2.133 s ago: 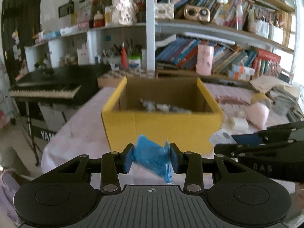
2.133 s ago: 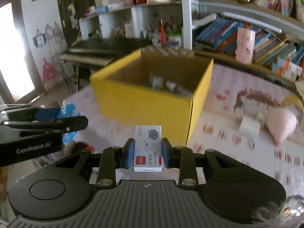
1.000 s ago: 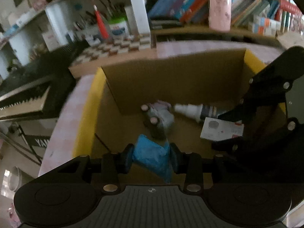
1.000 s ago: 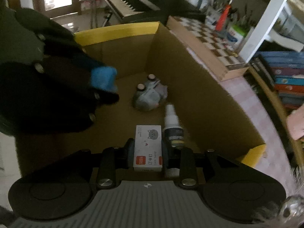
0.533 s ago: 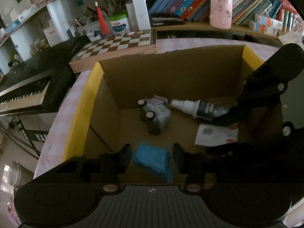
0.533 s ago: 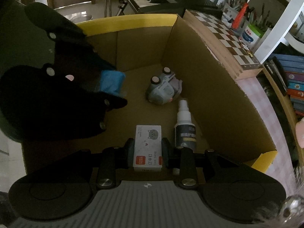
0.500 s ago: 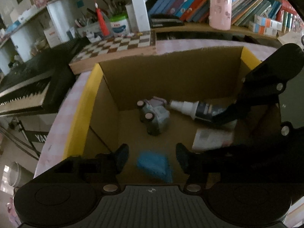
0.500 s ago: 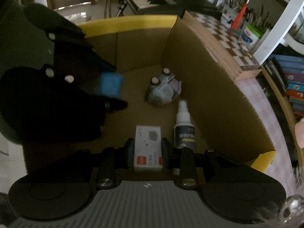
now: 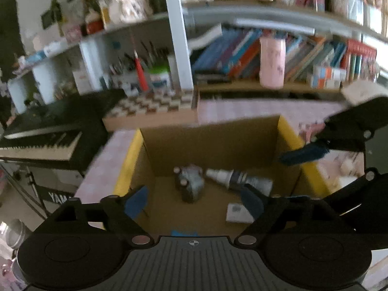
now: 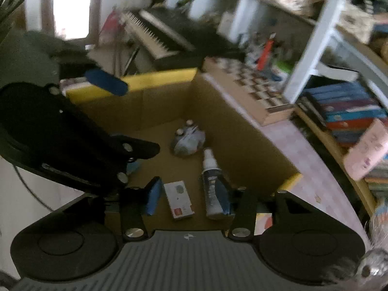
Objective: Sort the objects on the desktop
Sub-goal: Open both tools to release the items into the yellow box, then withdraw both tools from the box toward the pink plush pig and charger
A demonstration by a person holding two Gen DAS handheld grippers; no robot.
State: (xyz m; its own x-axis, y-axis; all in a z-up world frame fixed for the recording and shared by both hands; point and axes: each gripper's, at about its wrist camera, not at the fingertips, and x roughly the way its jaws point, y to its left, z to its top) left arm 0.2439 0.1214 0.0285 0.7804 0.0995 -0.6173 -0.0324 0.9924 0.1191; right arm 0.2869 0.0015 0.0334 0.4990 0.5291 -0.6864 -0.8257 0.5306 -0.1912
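Note:
The yellow cardboard box point(image 9: 126, 167) lies open below both grippers. My left gripper point(image 9: 194, 202) hangs over it with its jaws opening wide and nothing between them. The blue packet point(image 9: 183, 232) lies on the box floor, just showing above the gripper body. My right gripper point(image 10: 188, 197) is also opening. The white staple box point(image 10: 179, 198) lies loose on the floor between its blue pads point(image 10: 152, 196), untouched. A grey toy car point(image 10: 188, 139) and a spray bottle point(image 10: 211, 169) lie further in. The staple box point(image 9: 236, 213) also shows in the left wrist view.
A pink checked cloth point(image 9: 106, 160) covers the table around the box. Beyond it are a chessboard point(image 9: 150, 108), a black piano keyboard point(image 9: 41, 140) at the left, and bookshelves with a pink cup point(image 9: 271, 65) behind.
Both grippers have opened and let go inside the box. The blue packet and the staple box now lie on its floor. Both grippers have lifted and drawn back.

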